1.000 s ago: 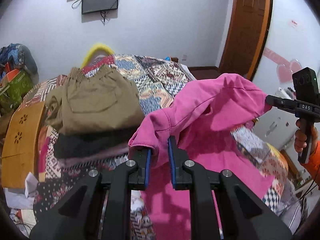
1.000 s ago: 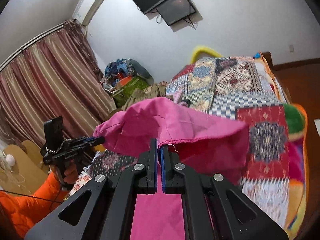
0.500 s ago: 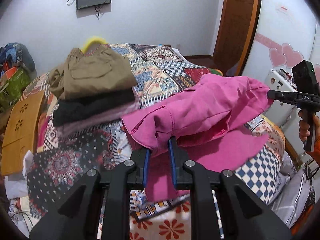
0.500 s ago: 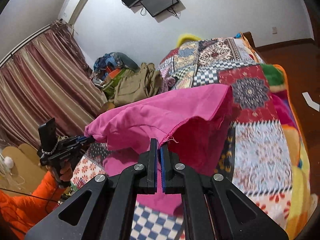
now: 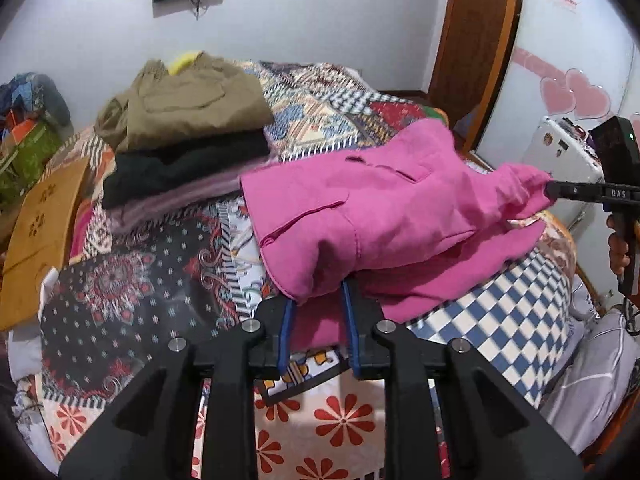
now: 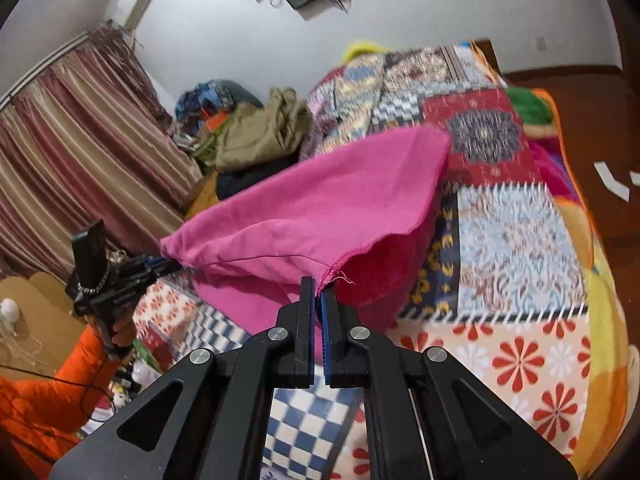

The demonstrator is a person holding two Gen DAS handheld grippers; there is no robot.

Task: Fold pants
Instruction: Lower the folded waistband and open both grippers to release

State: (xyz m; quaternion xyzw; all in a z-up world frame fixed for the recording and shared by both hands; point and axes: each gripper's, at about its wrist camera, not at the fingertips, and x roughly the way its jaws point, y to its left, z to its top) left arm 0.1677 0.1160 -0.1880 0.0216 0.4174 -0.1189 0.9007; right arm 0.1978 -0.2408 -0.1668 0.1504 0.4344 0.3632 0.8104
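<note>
Bright pink pants [image 5: 380, 216] are stretched between my two grippers just above the patchwork bed. My left gripper [image 5: 316, 300] is shut on a thick folded bunch of the pants at the near left corner. My right gripper [image 6: 318, 292] is shut on a thin frayed hem corner of the pants [image 6: 312, 216]. The right gripper also shows at the right of the left wrist view [image 5: 552, 192], gripping the far corner. The left gripper shows in the right wrist view [image 6: 168, 266]. The upper layer lies over a lower pink layer resting on the bed.
A stack of folded clothes, khaki [image 5: 188, 108] over black [image 5: 180, 172] over mauve, sits on the bed [image 5: 132, 292] at the back left. A wooden board [image 5: 40, 224] leans at the left. A door [image 5: 472, 36] and white appliance [image 5: 560, 152] stand at the right. Curtains [image 6: 80, 136] hang left.
Both grippers have come down and toward the bed's near edge with the pants. The raised pink fabric has dropped from high above the bed to lie low over its lower layer.
</note>
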